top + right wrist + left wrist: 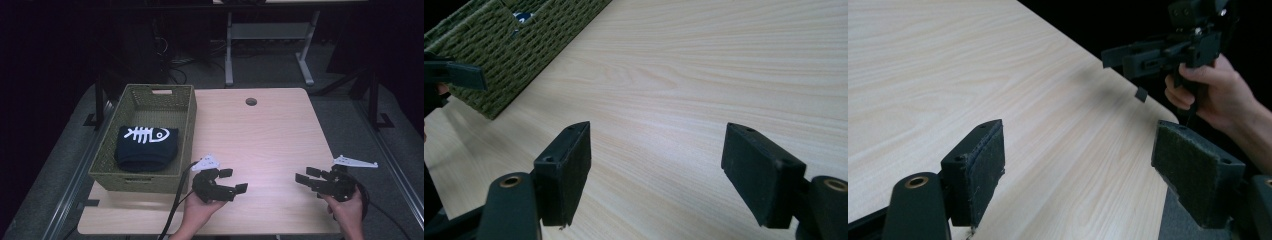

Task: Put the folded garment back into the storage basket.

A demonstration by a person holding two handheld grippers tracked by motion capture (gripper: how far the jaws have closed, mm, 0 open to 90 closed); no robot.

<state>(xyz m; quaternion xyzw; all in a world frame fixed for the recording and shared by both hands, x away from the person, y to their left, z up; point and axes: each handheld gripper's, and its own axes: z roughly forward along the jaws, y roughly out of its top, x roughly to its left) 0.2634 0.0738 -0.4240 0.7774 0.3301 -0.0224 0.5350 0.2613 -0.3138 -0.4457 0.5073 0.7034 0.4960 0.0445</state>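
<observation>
Left tool point(233, 180): held in the person's left hand point(200, 212) over the near part of the table point(270, 130); its 2 jaws stand wide apart with nothing between them, pointing toward the right tool.
Right tool point(306, 174): held in the right hand point(347, 212) near the table's near right corner; its 2 jaws also stand apart and hold nothing, pointing back toward the left tool.
Gap between tools: bare wood, the 2 well apart.
Left tool's own view: its pads point(982, 170) frame bare table, with the right tool point(1120, 55) and its hand point(1218, 92) farther ahead at the table's edge.
Basket point(187, 135): green woven, just beside the left tool, on the side away from the right tool; in the right gripper view its wall point(519, 55) lies ahead and left of the jaws.
Dark cloth point(146, 148): folded, with a white fish-bone print, lying inside the basket, near the left tool but apart from it.
</observation>
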